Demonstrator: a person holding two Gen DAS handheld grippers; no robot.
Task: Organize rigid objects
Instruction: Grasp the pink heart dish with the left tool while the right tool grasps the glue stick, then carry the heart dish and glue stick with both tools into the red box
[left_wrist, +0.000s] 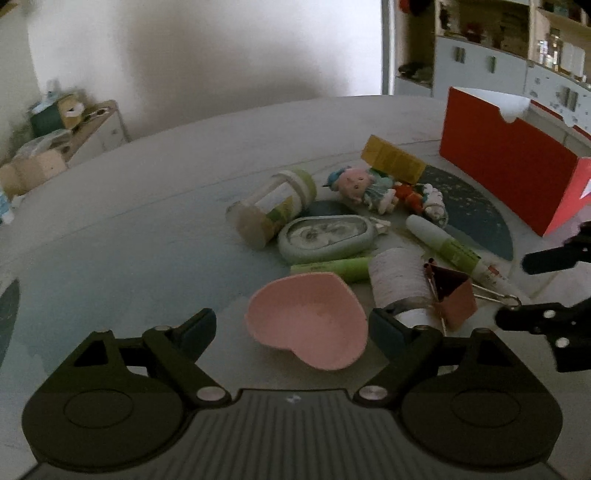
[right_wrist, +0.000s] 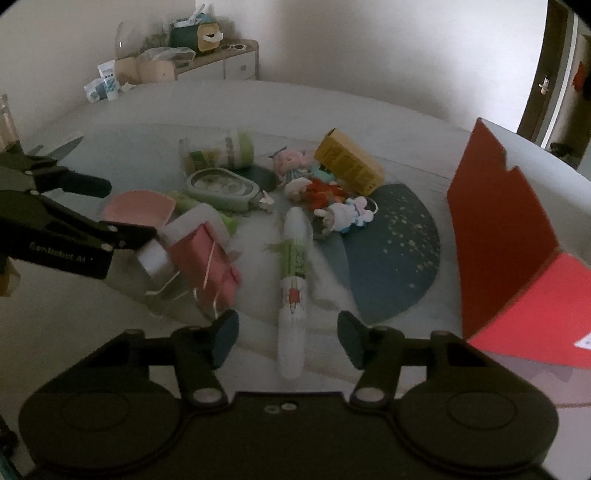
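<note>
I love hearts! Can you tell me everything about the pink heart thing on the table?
The pink heart dish is a small, shallow bowl shaped like a heart, plain pale pink with a matte, smooth look, maybe plastic or ceramic. It is empty and sits open side up on the table, slightly tilted, at the near edge of the pile. Its point faces the left gripper, whose open fingers stand on either side without pressing it. A green tube lies just behind it.

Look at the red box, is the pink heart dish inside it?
No, the pink heart dish lies on the table between the left claw fingers, far from the red box.
</note>
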